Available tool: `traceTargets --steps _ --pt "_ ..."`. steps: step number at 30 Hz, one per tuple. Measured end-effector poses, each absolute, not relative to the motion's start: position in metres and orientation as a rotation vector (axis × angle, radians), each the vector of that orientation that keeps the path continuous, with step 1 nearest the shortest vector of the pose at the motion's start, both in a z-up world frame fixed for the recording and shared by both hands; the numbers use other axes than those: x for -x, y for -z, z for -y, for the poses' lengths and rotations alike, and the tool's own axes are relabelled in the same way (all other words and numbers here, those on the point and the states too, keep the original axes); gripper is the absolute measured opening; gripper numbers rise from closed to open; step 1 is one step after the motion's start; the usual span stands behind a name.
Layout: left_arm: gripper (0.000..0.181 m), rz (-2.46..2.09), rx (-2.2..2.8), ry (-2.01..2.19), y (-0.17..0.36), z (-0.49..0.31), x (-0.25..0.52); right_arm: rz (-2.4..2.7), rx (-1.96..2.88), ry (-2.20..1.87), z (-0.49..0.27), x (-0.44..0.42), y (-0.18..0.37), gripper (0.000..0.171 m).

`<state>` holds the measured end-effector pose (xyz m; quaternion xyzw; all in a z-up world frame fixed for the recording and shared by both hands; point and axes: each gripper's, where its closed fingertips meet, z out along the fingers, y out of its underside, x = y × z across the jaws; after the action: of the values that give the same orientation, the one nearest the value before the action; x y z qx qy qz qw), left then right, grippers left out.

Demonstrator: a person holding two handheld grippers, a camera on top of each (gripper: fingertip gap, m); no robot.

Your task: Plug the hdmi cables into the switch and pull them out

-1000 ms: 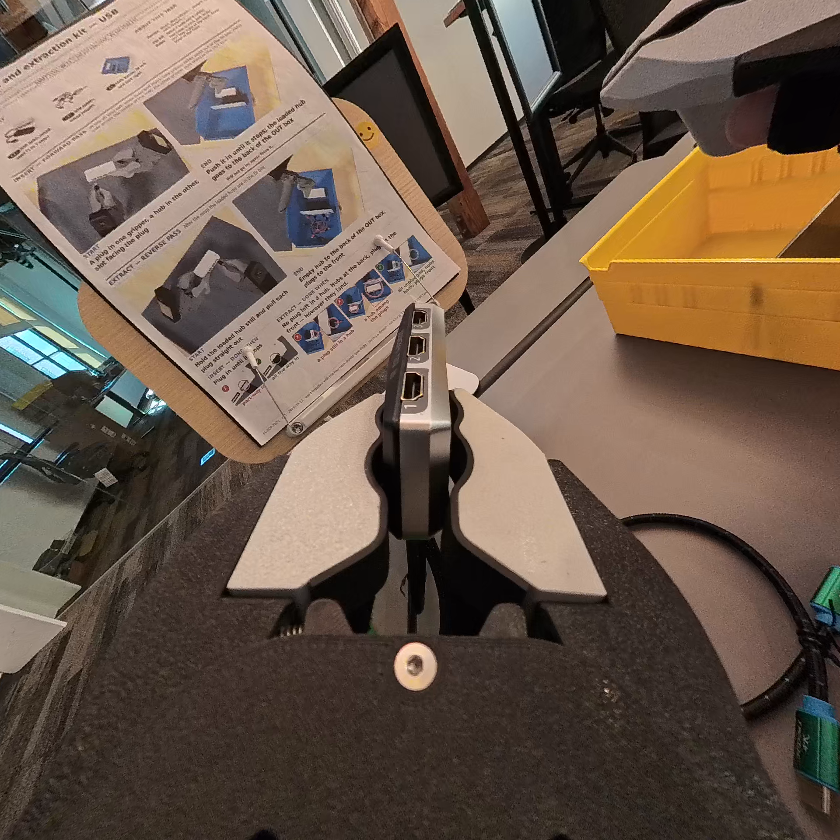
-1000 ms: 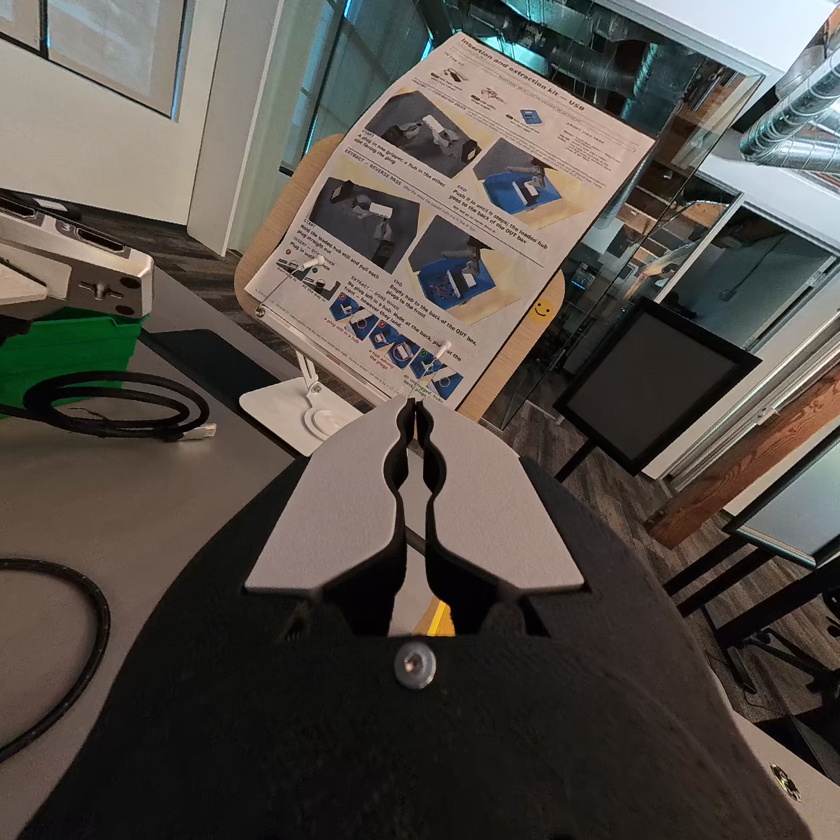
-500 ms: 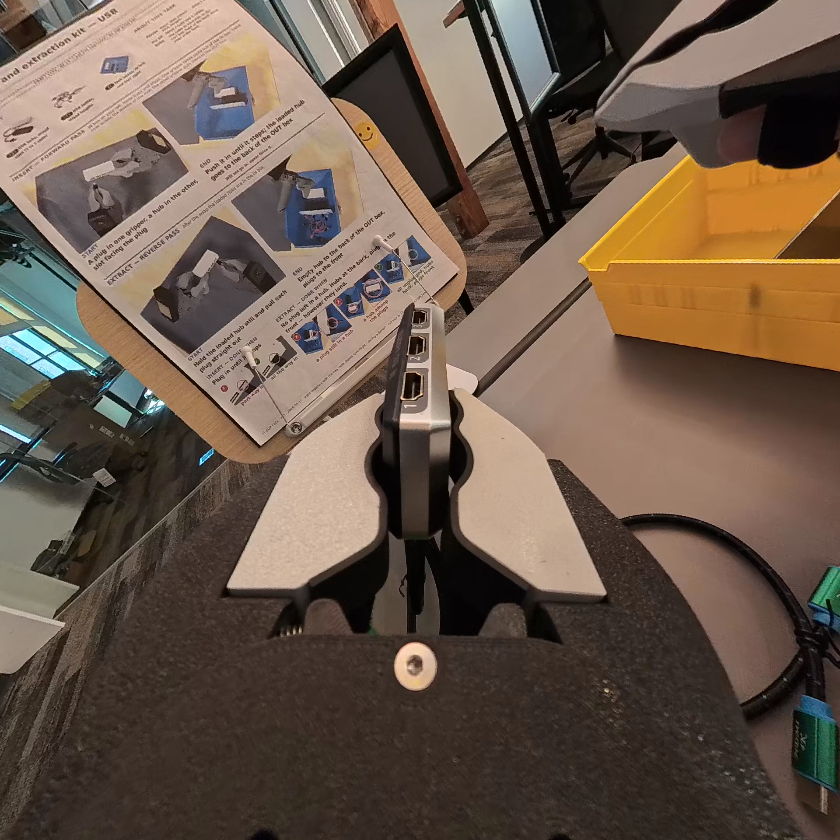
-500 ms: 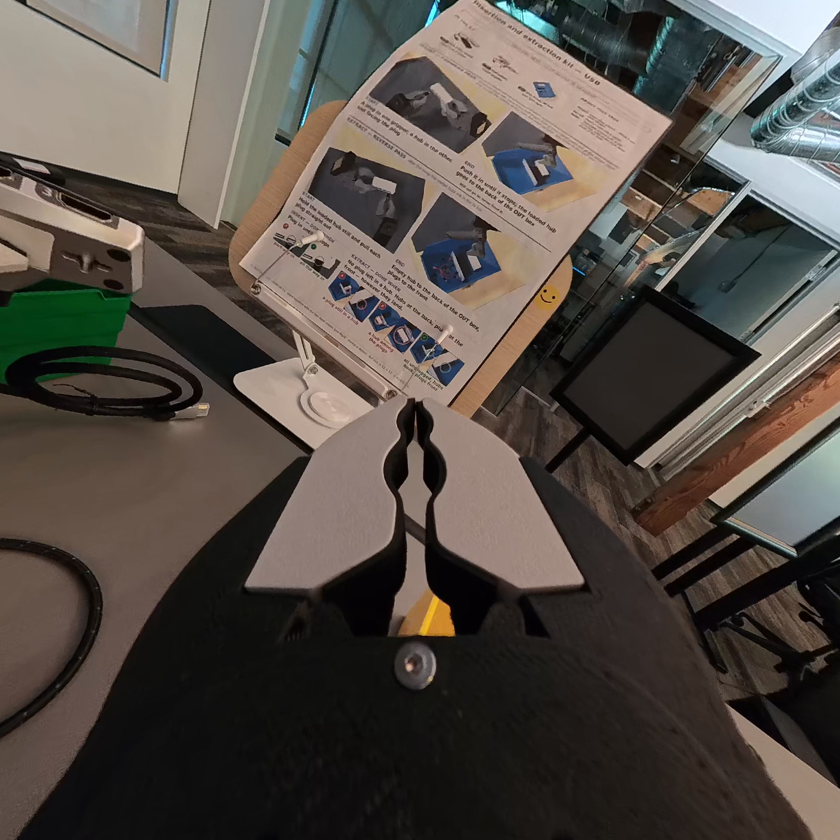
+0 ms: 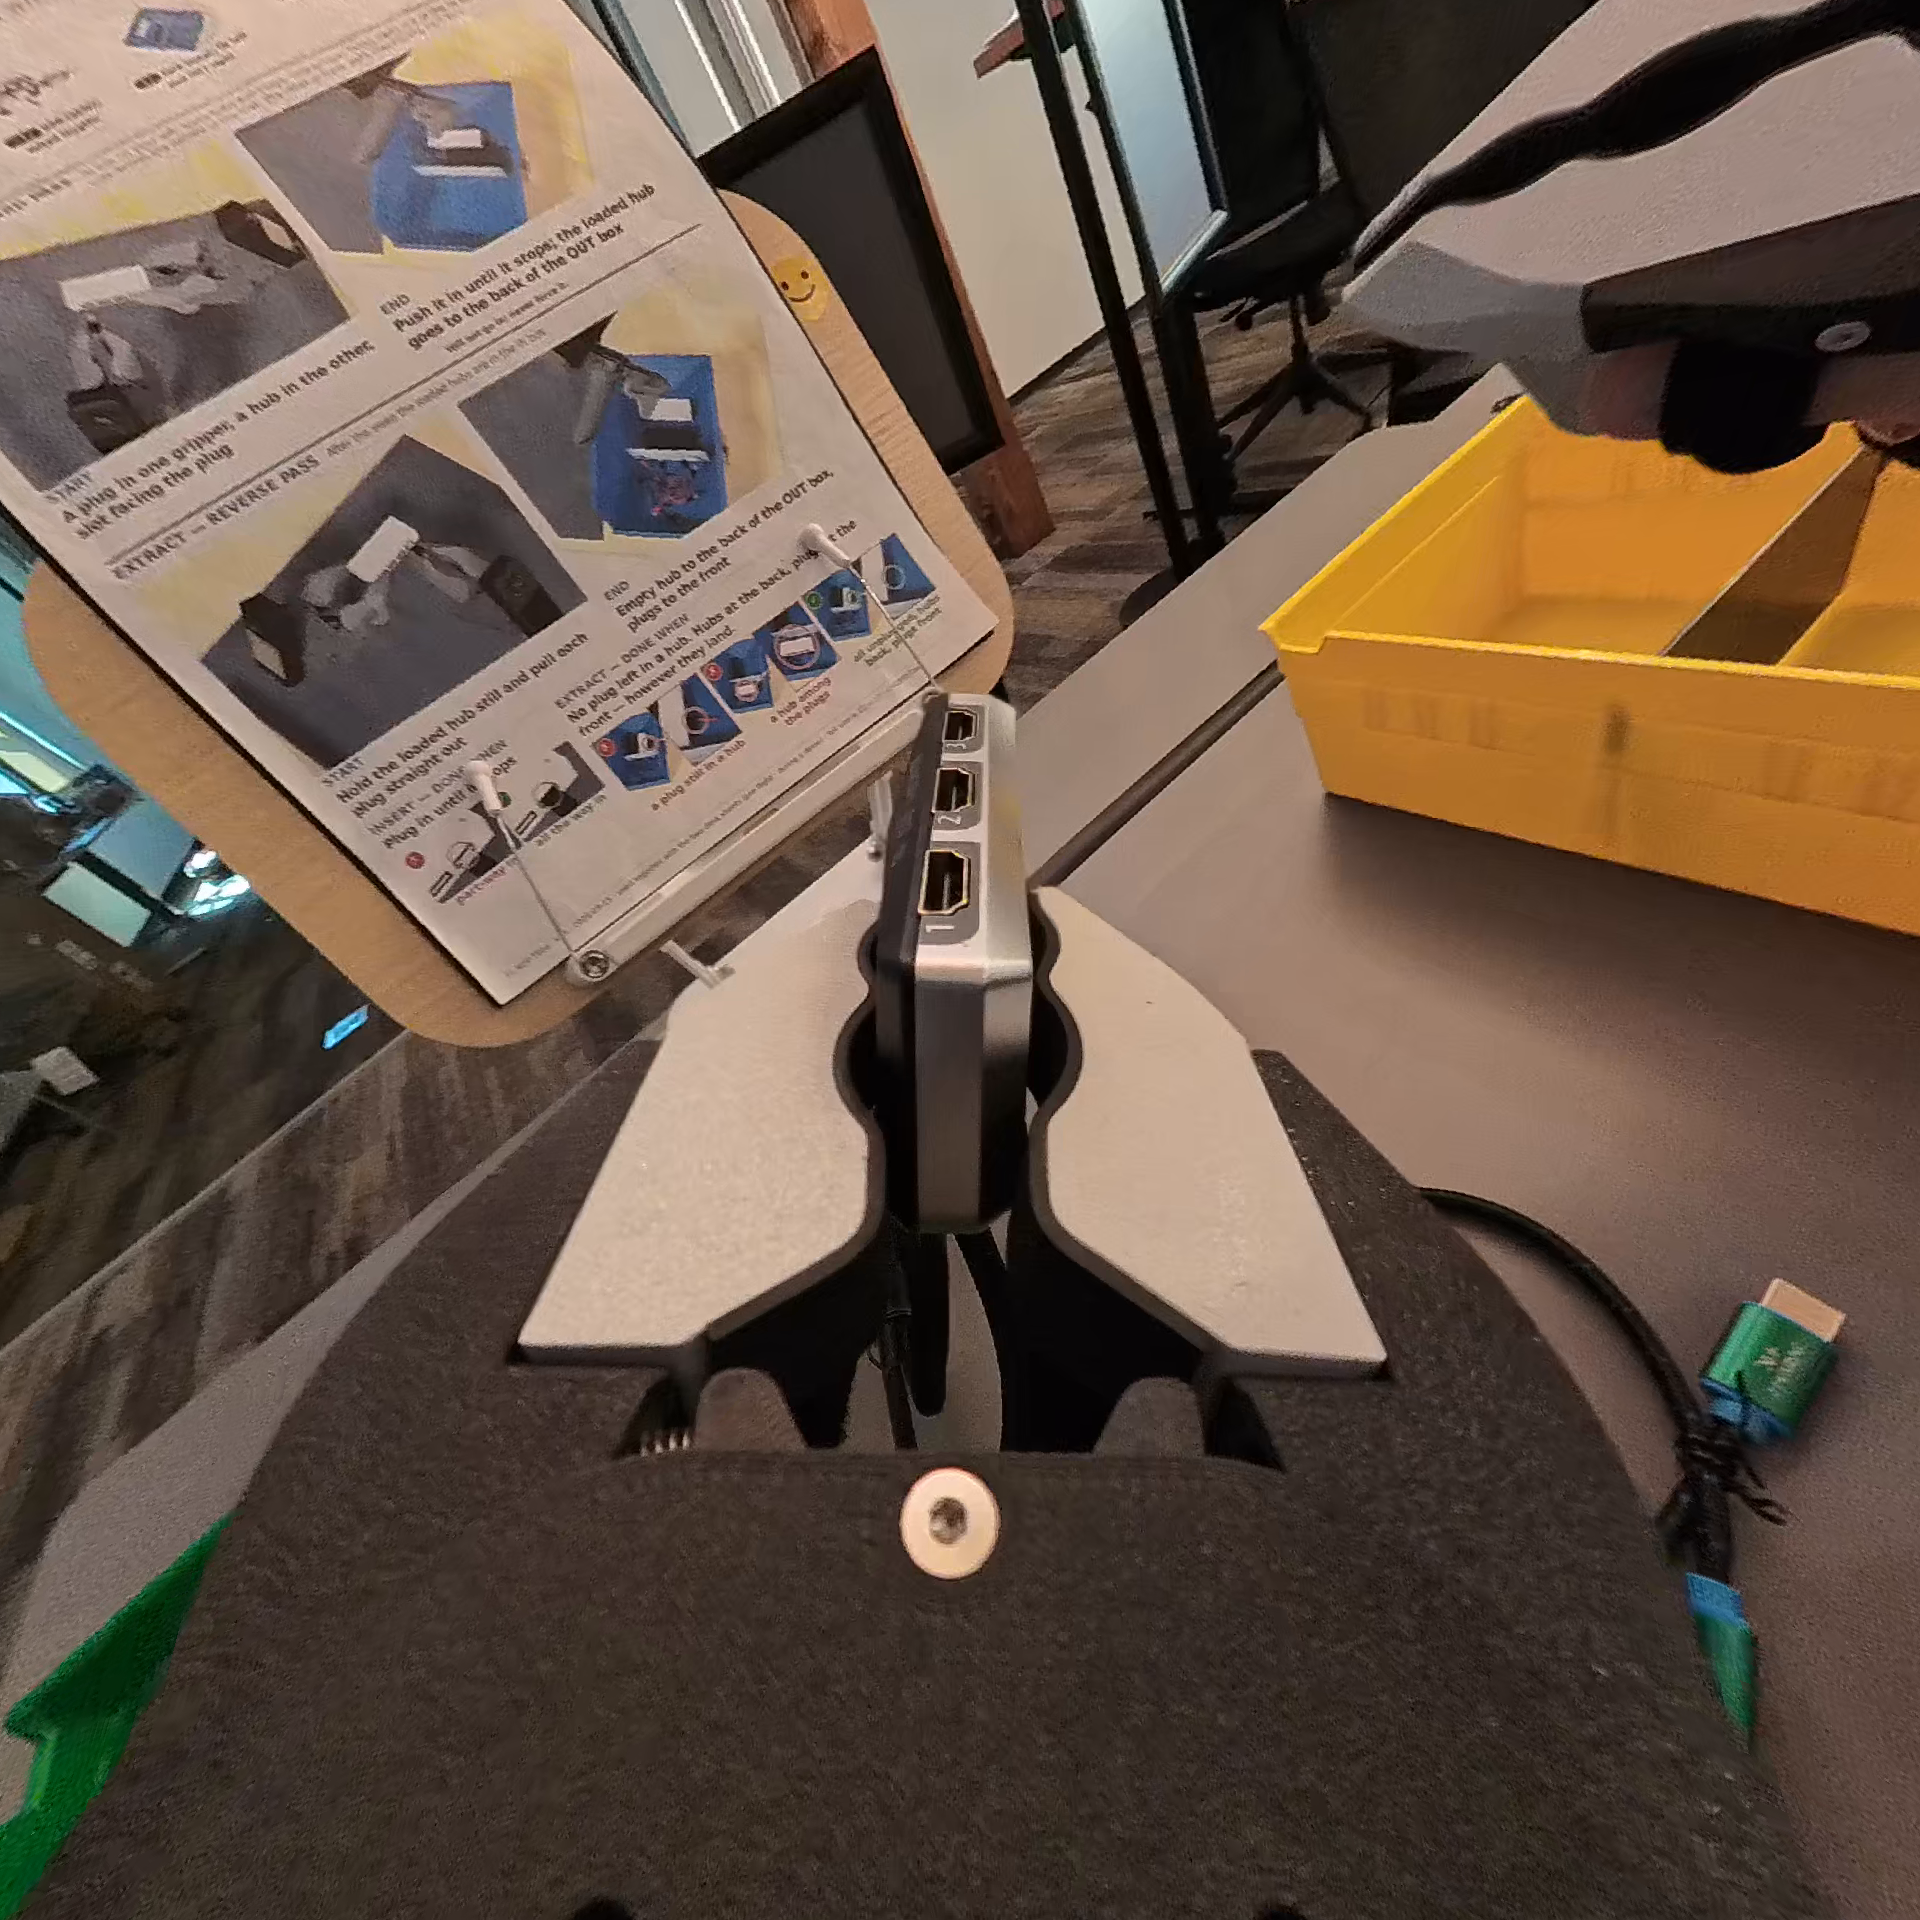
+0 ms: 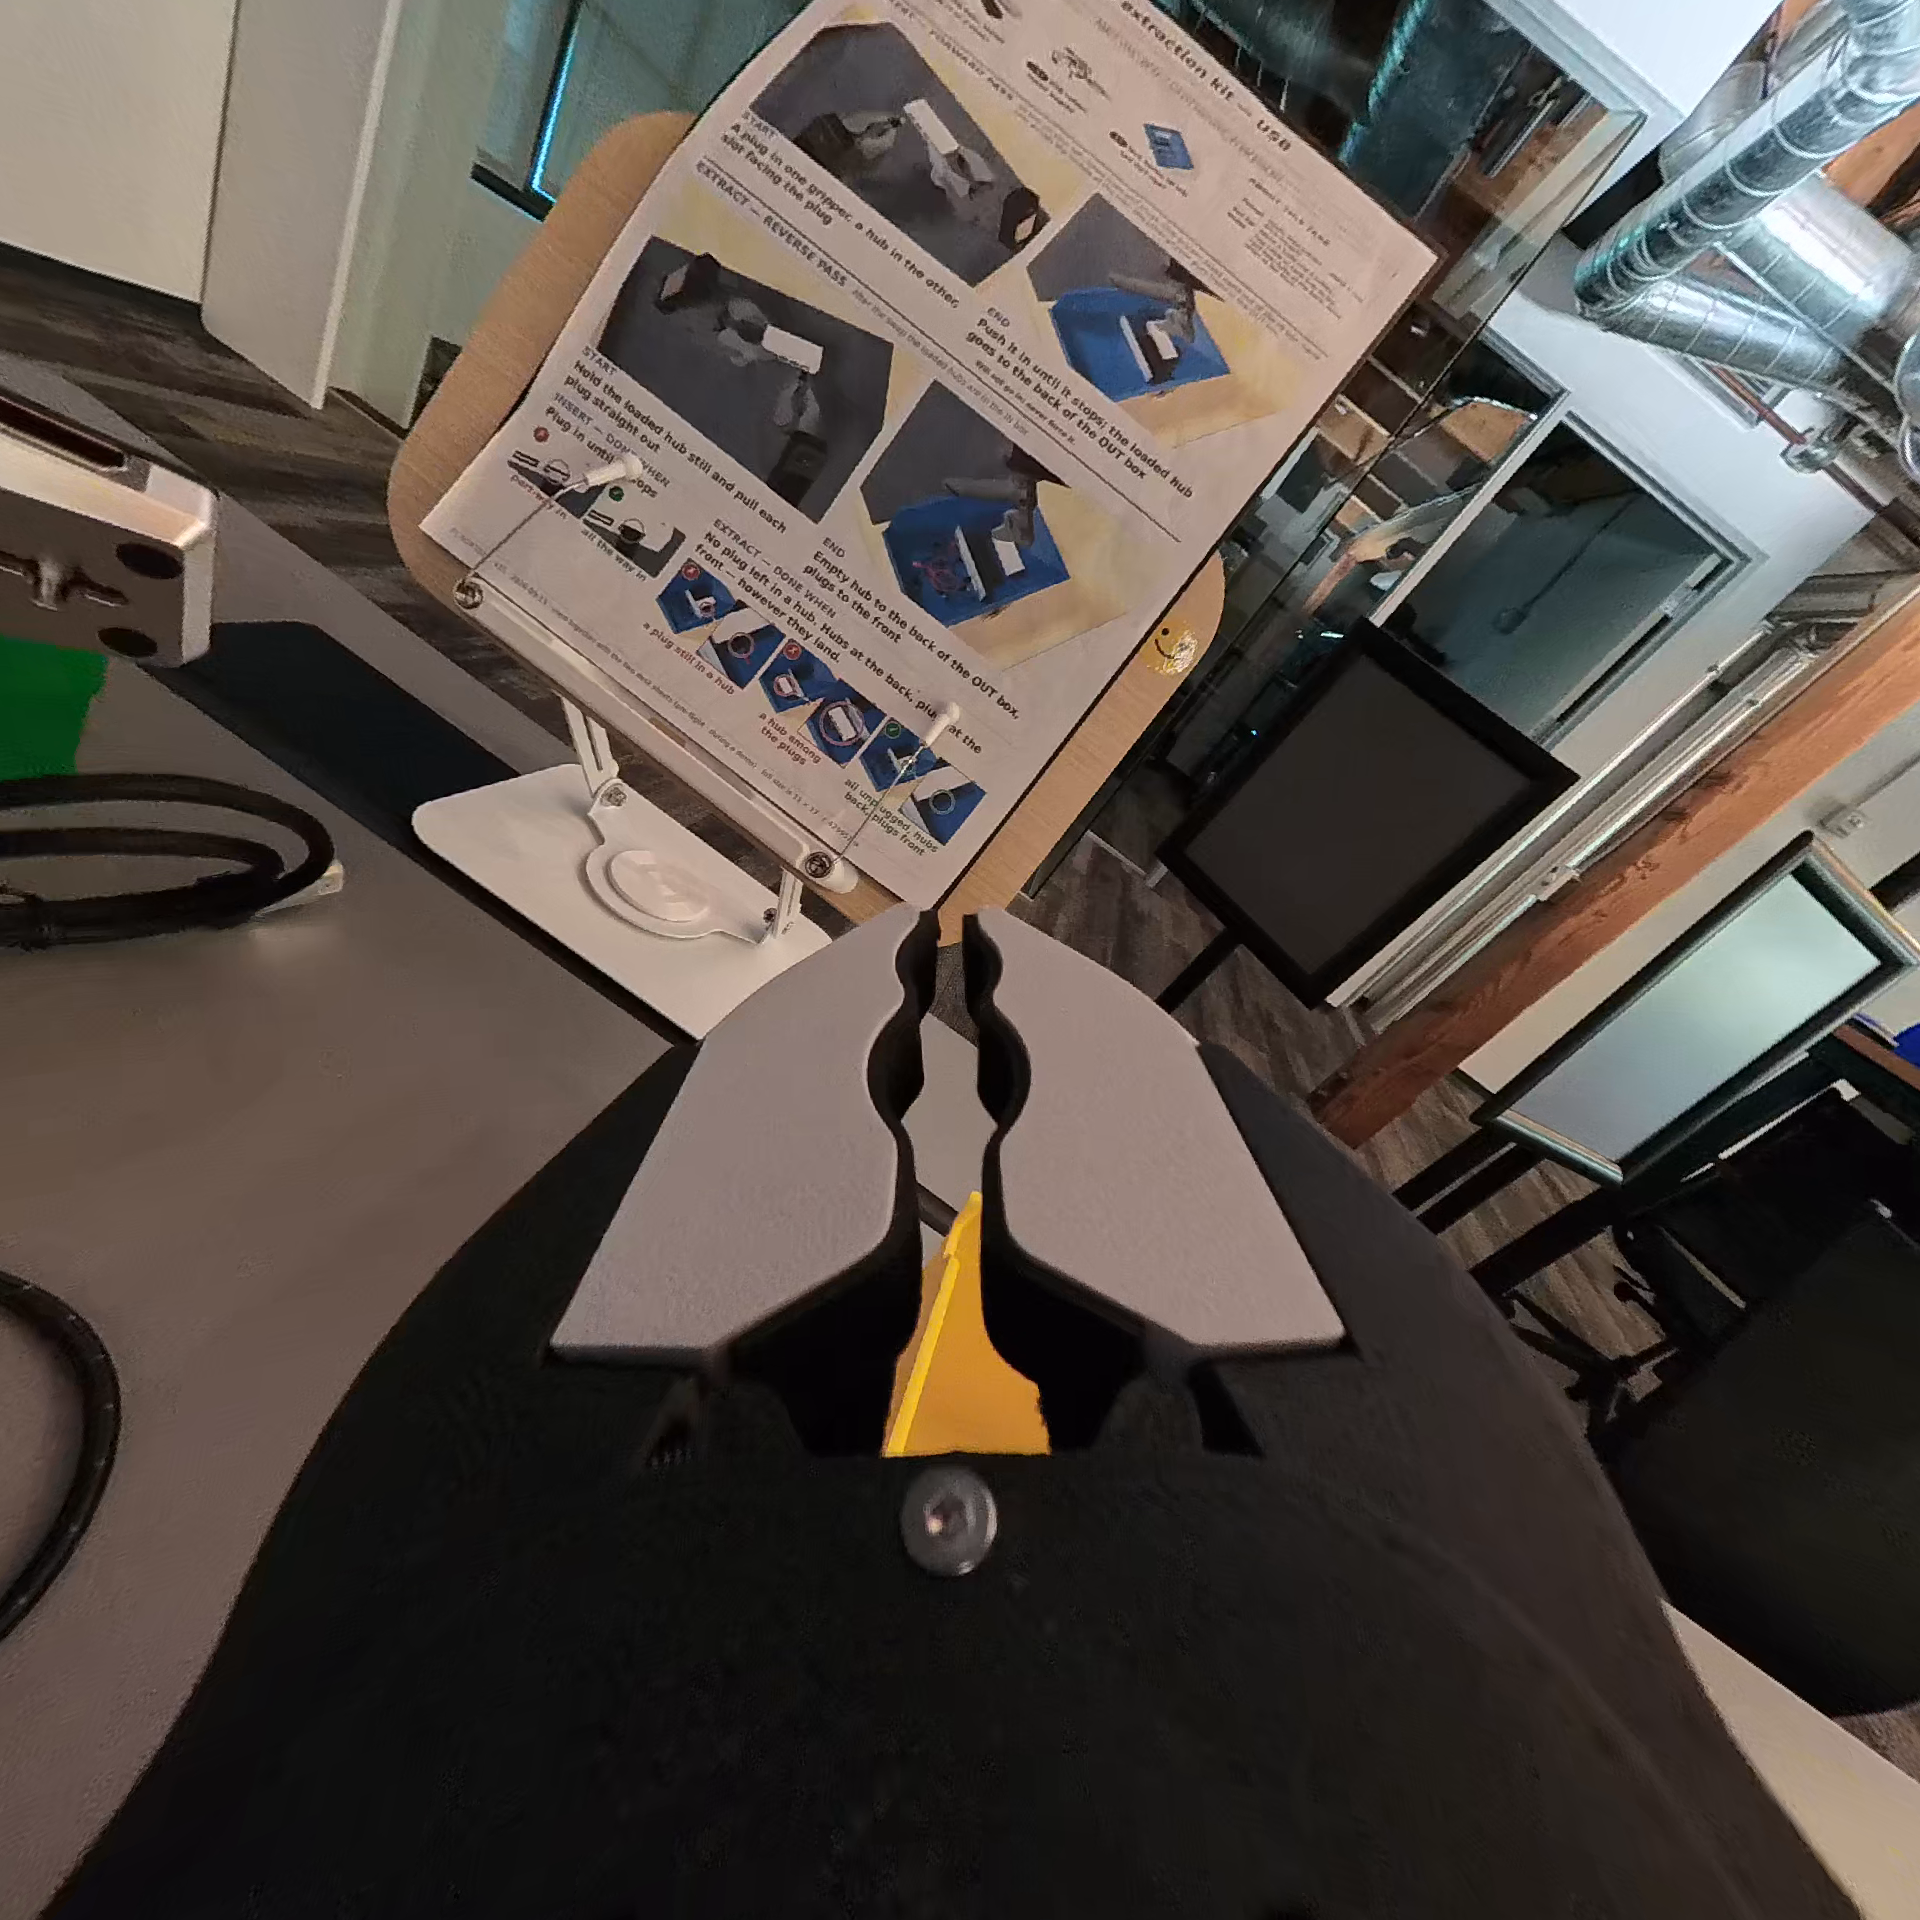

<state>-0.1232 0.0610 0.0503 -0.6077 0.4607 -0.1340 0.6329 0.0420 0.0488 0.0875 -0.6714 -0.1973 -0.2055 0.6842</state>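
Both grippers have shifted since a second ago: the left gripper (image 5: 951, 1039) has dipped a little, so more of the grey surface (image 5: 1455, 1039) and a whole green HDMI plug (image 5: 1771, 1371) on its black cable (image 5: 1621, 1309) now show, and the right gripper (image 6: 943, 997) has slid over the yellow plastic bin (image 5: 1558, 727), with its two grey fingers now a small gap apart and nothing between them. The left gripper is squeezed tight on the flat grey metal switch (image 5: 961, 935), which stands on its thin edge with its three gold ports all empty and facing up. No cable is plugged in yet, so I think the job now is to go and pick up a plug. To do it well, the right gripper should open wide, come down on the green plug, and pinch it by its hard shell, not the bendy cable. The plug's flat face should then line up straight with a port. The left one should hold the switch very still. Behind it all, the paper sheet of pictures on its wooden board (image 6: 914, 436) stands in the same spot.
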Motion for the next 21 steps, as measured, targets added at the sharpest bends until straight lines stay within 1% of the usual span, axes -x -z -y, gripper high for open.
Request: traceTargets --steps 9,21 --pt "0.022 -1.018 1.398 0.387 -0.055 -0.057 0.123 0.366 1.524 0.484 -0.052 -0.063 -0.087 0.011" --pt "0.022 -1.031 1.379 0.37 -0.051 -0.052 0.118 0.314 1.538 0.441 -0.055 -0.076 -0.088 0.011"
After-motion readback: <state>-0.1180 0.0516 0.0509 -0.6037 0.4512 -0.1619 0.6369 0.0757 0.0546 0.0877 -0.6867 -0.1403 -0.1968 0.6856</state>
